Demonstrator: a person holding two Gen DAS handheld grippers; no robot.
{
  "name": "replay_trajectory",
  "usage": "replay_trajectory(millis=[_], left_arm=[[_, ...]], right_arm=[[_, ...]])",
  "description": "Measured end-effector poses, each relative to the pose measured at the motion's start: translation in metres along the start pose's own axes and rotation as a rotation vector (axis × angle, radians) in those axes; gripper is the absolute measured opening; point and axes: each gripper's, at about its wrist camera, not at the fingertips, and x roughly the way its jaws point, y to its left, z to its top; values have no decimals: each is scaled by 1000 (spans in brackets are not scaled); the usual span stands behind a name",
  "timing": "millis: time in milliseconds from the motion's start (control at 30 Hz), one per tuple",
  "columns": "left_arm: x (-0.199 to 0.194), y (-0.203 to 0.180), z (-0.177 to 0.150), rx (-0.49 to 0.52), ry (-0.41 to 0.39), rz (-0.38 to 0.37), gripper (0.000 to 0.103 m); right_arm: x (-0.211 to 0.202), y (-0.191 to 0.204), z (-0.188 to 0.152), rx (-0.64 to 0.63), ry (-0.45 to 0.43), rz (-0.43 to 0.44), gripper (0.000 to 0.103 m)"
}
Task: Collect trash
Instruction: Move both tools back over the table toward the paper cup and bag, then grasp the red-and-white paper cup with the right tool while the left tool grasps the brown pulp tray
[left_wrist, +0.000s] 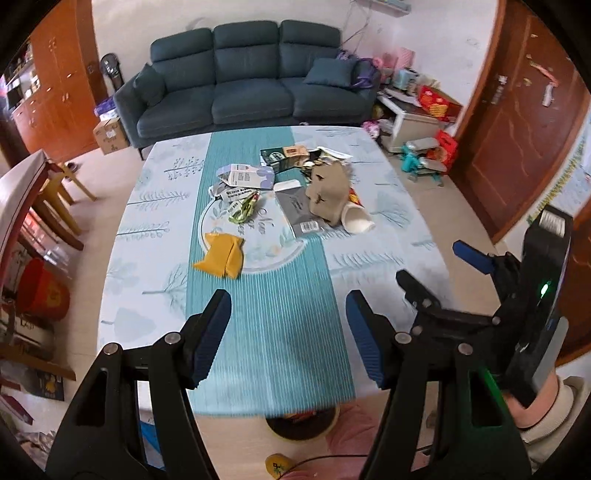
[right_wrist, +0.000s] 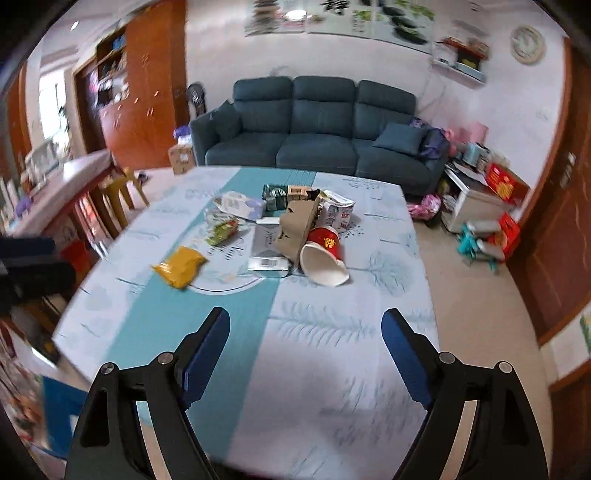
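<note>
- In the left wrist view we see the left gripper (left_wrist: 286, 336) over the near end of the bench (left_wrist: 155, 236) with its pale leaf-print cloth and teal stripe; its blue-padded fingers (left_wrist: 210, 339) stand spread with nothing between them.
- Only this view shows the right gripper (left_wrist: 439, 266) from outside, at the right edge, held by a hand (left_wrist: 535, 402) in a cream sleeve.
- The trash lies mid-bench, left to right: a flat yellow packet (left_wrist: 221, 256), a crumpled green wrapper (left_wrist: 242, 209), a white-and-lilac carton (left_wrist: 245, 176), a grey plastic mailer (left_wrist: 299, 210), a torn brown cardboard piece (left_wrist: 328, 192), and a tipped red paper cup (left_wrist: 356, 218).
- Only the right wrist view shows the round wall clock (right_wrist: 528, 43) and the cup's white open mouth (right_wrist: 323, 267) facing us.
- There the right gripper (right_wrist: 306, 350) points down at bare cloth, fingers (right_wrist: 406, 354) spread wide, empty, well short of the trash.
</note>
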Motion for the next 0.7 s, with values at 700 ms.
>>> replay_trajectory(millis=[700], left_arm=[[179, 8, 56, -236, 217, 113, 61]], right_arm=[[248, -1, 10, -379, 37, -52, 86]])
